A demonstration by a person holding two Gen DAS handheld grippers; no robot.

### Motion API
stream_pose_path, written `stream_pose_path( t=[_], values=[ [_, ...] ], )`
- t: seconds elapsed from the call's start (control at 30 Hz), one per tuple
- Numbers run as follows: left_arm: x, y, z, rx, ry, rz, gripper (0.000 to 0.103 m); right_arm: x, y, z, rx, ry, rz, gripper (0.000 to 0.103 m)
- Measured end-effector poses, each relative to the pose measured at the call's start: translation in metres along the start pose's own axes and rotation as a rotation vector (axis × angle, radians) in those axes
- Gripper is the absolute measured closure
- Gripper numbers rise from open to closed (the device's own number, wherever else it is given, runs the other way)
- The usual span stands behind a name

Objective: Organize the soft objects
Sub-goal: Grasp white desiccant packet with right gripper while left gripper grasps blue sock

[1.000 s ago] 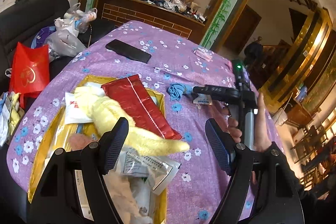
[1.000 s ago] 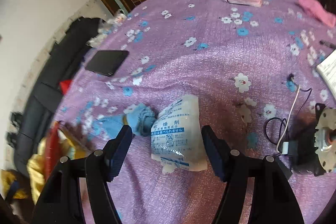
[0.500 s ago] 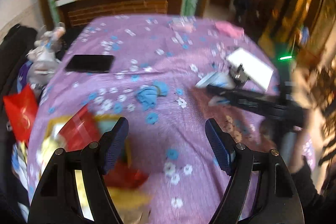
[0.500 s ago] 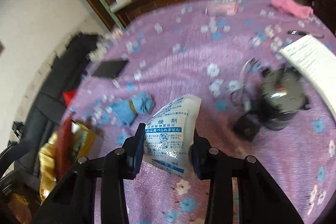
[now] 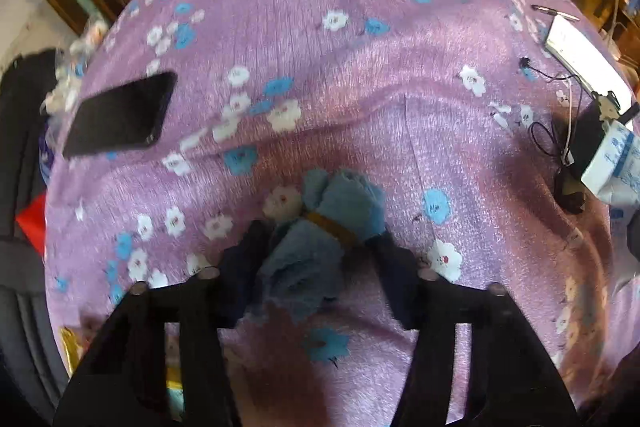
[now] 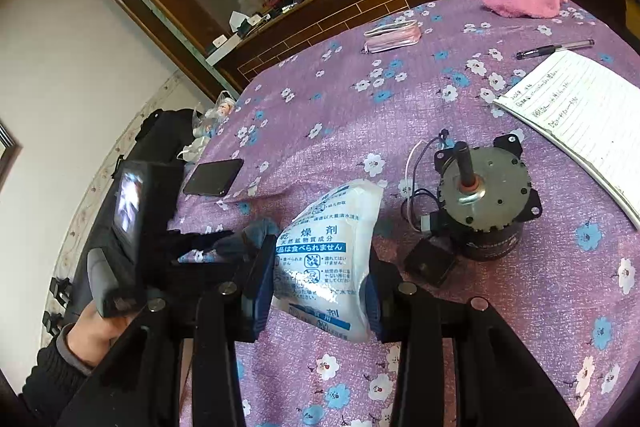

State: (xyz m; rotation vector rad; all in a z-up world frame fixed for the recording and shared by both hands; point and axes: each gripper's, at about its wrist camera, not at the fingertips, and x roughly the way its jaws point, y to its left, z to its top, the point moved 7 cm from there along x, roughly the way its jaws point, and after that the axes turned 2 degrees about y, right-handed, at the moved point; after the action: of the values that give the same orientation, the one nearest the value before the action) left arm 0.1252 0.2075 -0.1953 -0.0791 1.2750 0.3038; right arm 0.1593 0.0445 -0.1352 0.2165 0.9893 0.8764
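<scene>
A blue cloth bundle (image 5: 326, 231) tied with a yellow band lies on the purple flowered tablecloth (image 5: 360, 75). My left gripper (image 5: 320, 263) is open, its fingers on either side of the bundle. My right gripper (image 6: 318, 287) is shut on a white desiccant pouch (image 6: 326, 259) with blue print and holds it above the table. The pouch also shows at the right edge of the left wrist view (image 5: 616, 163). The left gripper shows in the right wrist view (image 6: 192, 251) over the blue bundle (image 6: 256, 233).
A black phone (image 5: 120, 115) lies at the left. An electric motor (image 6: 486, 203) with wires stands right of the pouch. A notebook (image 6: 580, 115), a pen (image 6: 554, 49), a pink pouch (image 6: 394, 35) and a pink towel (image 6: 520, 1) lie further back. A gold tray corner (image 5: 72, 347) shows at lower left.
My left gripper swung from over the gold tray to the blue bundle and now straddles it. My right gripper closed on the desiccant pouch and lifted it off the table.
</scene>
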Motion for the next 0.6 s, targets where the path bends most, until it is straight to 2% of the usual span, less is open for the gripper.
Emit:
stream_pose_path(
  t=[0.1, 0.17, 0.23, 0.37, 0.47, 0.53, 0.6],
  values=[
    [-0.002, -0.004, -0.004, -0.001, 0.01, 0.019, 0.075, -0.004, 0.002, 0.0, 0.002, -0.007, 0.016, 0.065],
    [-0.004, -0.006, -0.007, -0.014, 0.017, 0.01, 0.077, -0.006, 0.003, 0.0, 0.001, -0.013, 0.018, 0.065],
    [-0.01, -0.006, -0.013, -0.065, 0.027, -0.049, 0.078, -0.007, 0.003, 0.0, 0.0, -0.013, 0.021, 0.065],
    [-0.038, -0.012, -0.04, -0.176, 0.036, -0.221, 0.078, -0.006, 0.003, 0.0, 0.003, -0.017, 0.031, 0.065],
    [-0.07, -0.019, -0.065, -0.177, -0.02, -0.261, 0.078, -0.005, 0.007, -0.003, 0.004, -0.004, 0.047, 0.065],
    [-0.095, -0.019, -0.086, -0.217, -0.071, -0.319, 0.078, -0.005, 0.012, -0.005, -0.009, -0.002, 0.053, 0.065],
    [-0.115, -0.016, -0.104, -0.254, -0.126, -0.333, 0.078, -0.004, 0.018, -0.008, -0.041, -0.007, 0.043, 0.065]
  ],
)
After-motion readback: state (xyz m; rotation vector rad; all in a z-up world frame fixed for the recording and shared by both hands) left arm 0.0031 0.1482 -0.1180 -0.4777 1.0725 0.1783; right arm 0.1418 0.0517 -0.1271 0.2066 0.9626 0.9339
